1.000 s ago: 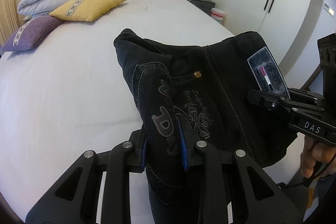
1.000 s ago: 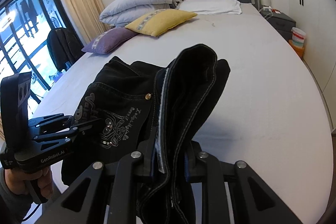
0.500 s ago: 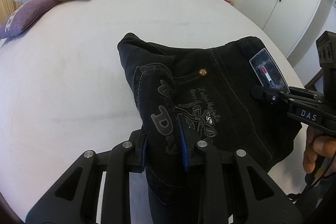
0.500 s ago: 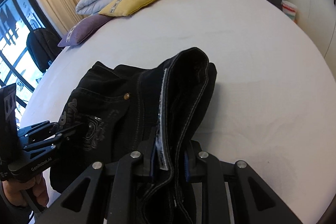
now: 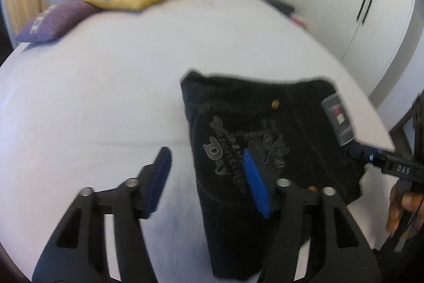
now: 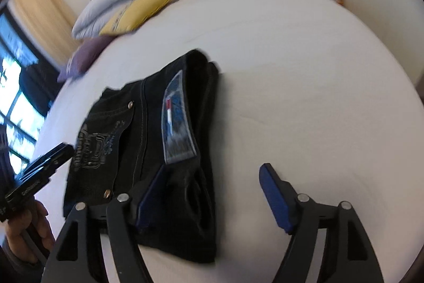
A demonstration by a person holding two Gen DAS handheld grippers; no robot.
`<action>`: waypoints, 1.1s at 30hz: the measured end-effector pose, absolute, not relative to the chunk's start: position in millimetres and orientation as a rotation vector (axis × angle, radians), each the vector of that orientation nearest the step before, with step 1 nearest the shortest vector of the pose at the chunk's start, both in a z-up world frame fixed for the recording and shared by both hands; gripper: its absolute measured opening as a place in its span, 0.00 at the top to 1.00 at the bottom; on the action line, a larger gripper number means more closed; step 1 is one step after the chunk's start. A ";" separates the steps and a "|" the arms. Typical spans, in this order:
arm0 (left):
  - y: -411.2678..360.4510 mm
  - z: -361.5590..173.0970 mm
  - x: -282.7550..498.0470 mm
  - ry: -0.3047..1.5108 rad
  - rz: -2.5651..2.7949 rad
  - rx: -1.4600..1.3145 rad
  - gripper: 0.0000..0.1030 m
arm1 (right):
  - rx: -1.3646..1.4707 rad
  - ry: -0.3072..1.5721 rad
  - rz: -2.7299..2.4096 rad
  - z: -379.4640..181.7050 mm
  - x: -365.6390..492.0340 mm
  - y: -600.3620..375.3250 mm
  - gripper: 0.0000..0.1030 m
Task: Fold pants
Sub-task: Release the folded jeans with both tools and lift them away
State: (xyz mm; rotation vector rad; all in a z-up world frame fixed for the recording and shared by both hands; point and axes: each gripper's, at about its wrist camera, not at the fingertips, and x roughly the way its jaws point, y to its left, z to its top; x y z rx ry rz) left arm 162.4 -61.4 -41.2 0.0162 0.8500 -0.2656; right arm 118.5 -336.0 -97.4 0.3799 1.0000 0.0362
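While both grippers' fingers (image 5: pixel 254 177) gape released, folded pants (image 5: pixel 265 139) lie flat beneath.

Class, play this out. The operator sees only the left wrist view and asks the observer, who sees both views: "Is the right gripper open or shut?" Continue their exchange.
Observer: Open. In the right wrist view the right gripper has one of its fingers over the pants and the other over the bare bed sheet.
Operator: How does the pants' edge beside the label lie?
Observer: The waistband edge is bunched in thick stacked layers, not flat.
Operator: What is beyond my left border?
Observer: A window showing daylight.
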 end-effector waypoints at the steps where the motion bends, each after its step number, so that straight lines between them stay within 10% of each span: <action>1: -58.0 -32.5 152.4 0.810 -0.251 0.011 0.34 | 0.377 0.987 0.019 -92.6 110.9 -338.7 0.25; 6: -49.5 21.1 86.8 0.594 -0.211 0.021 0.07 | 0.313 0.843 -0.058 -47.1 53.2 -339.7 0.23; 17: -64.7 144.8 -76.4 0.125 0.032 0.189 0.00 | 0.158 0.261 -0.139 105.8 -51.1 -313.4 0.00; 33: -69.3 141.7 -93.5 0.472 -0.023 0.092 0.00 | 0.061 0.192 -0.204 168.7 -106.3 -297.1 0.00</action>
